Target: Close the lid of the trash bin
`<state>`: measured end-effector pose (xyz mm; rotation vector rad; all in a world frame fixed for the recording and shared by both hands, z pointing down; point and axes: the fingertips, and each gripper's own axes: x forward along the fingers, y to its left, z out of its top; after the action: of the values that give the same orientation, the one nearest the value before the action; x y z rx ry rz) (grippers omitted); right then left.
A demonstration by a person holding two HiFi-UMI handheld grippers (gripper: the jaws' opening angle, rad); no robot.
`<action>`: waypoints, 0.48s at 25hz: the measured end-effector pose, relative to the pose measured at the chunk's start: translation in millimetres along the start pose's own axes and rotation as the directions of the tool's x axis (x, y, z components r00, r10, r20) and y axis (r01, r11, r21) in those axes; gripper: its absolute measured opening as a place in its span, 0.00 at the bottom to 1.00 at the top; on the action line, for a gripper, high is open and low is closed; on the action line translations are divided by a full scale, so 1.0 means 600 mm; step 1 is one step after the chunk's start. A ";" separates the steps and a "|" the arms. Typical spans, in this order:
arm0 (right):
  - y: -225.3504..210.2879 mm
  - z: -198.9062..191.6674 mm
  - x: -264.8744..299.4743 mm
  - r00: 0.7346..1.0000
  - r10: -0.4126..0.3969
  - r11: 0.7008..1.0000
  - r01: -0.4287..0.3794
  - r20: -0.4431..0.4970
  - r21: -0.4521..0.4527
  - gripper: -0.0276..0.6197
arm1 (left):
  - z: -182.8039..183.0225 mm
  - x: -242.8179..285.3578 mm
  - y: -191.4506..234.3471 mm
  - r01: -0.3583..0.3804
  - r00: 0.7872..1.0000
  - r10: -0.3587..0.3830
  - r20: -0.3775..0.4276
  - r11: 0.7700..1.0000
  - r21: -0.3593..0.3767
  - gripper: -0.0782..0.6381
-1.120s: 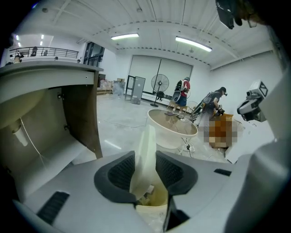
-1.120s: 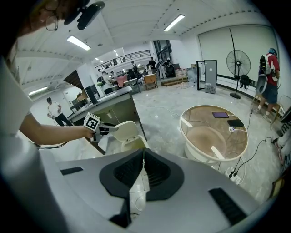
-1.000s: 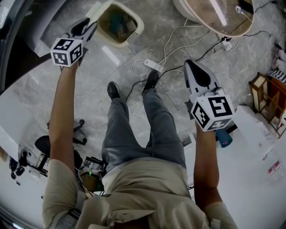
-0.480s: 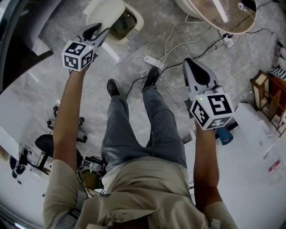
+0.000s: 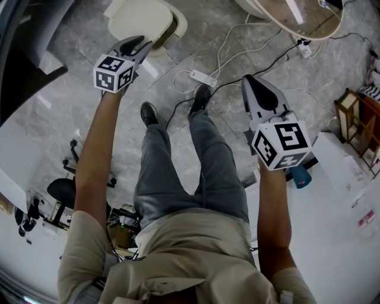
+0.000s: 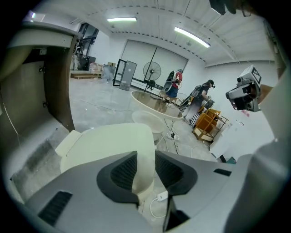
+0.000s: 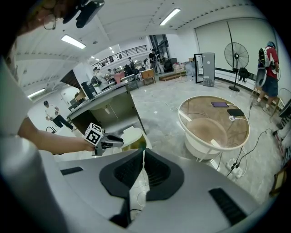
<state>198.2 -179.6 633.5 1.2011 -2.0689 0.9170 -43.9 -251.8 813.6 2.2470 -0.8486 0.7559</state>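
The cream trash bin (image 5: 172, 32) stands on the floor at the top left of the head view. Its lid (image 5: 139, 18) lies almost flat over it, and a thin sliver of the opening shows on the right side. My left gripper (image 5: 141, 43) hovers just in front of the lid's near edge. Its jaws are apart and closing with nothing pinched between them. In the left gripper view the lid (image 6: 104, 143) shows through the gap of that gripper (image 6: 145, 159). My right gripper (image 5: 249, 82) hangs shut over the floor, well away from the bin (image 7: 132, 136).
A white power strip (image 5: 202, 77) and loose cables lie on the grey floor beyond the person's shoes. A round glass-topped table (image 5: 297, 18) stands at the top right. A dark cabinet (image 5: 27, 65) flanks the bin on the left. A wooden rack (image 5: 356, 127) stands at the right.
The lid has swung down from open, with the bin's inside showing, to almost flat. My left gripper sank and came nearer the person. The right gripper barely moved.
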 end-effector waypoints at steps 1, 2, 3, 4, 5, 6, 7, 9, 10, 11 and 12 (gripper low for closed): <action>-0.003 -0.003 0.001 1.000 -0.001 1.000 0.001 -0.001 0.002 0.08 | -0.005 0.005 0.000 0.000 1.000 0.000 -0.005 1.000 -0.005 0.29; -0.006 -0.006 0.002 1.000 -0.002 1.000 0.002 -0.003 0.003 0.08 | -0.010 0.011 0.000 0.000 1.000 0.000 -0.010 1.000 -0.009 0.29; -0.010 -0.010 0.004 1.000 -0.003 1.000 0.003 -0.005 0.005 0.08 | -0.015 0.017 0.000 0.000 1.000 0.000 -0.015 1.000 -0.012 0.28; -0.013 -0.014 0.006 1.000 -0.004 1.000 0.004 -0.008 0.006 0.08 | -0.021 0.023 0.000 0.000 1.000 -0.001 -0.021 1.000 -0.015 0.28; -0.016 -0.019 0.008 1.000 -0.004 1.000 0.004 -0.011 0.009 0.08 | -0.027 0.029 -0.001 0.002 1.000 -0.002 -0.027 1.000 -0.018 0.28; -0.019 -0.023 0.009 1.000 -0.004 1.000 0.005 -0.014 0.011 0.08 | -0.033 0.036 -0.002 0.003 0.999 -0.003 -0.033 1.000 -0.022 0.28; -0.021 -0.028 0.011 1.000 -0.005 1.000 0.005 -0.016 0.013 0.08 | -0.038 0.042 -0.003 0.003 0.999 -0.004 -0.039 1.000 -0.027 0.28; -0.026 -0.035 0.014 1.000 -0.006 1.000 0.006 -0.022 0.014 0.08 | -0.047 0.053 -0.003 0.002 0.999 -0.004 -0.050 0.999 -0.035 0.28; -0.027 -0.039 0.016 1.000 -0.006 1.000 0.006 -0.025 0.015 0.08 | -0.052 0.058 -0.003 0.001 0.998 -0.003 -0.055 0.999 -0.038 0.28; -0.028 -0.042 0.018 1.000 -0.005 1.000 0.006 -0.028 0.016 0.08 | -0.057 0.063 -0.002 -0.001 0.998 -0.002 -0.060 0.999 -0.042 0.28; -0.030 -0.045 0.020 1.000 -0.005 1.000 0.005 -0.030 0.018 0.08 | -0.062 0.068 -0.001 -0.003 0.998 0.000 -0.065 0.999 -0.047 0.28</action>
<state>212.4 -170.8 663.8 1.1939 -2.0370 0.9476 -28.6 -240.4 865.1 2.1690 -0.8282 0.7970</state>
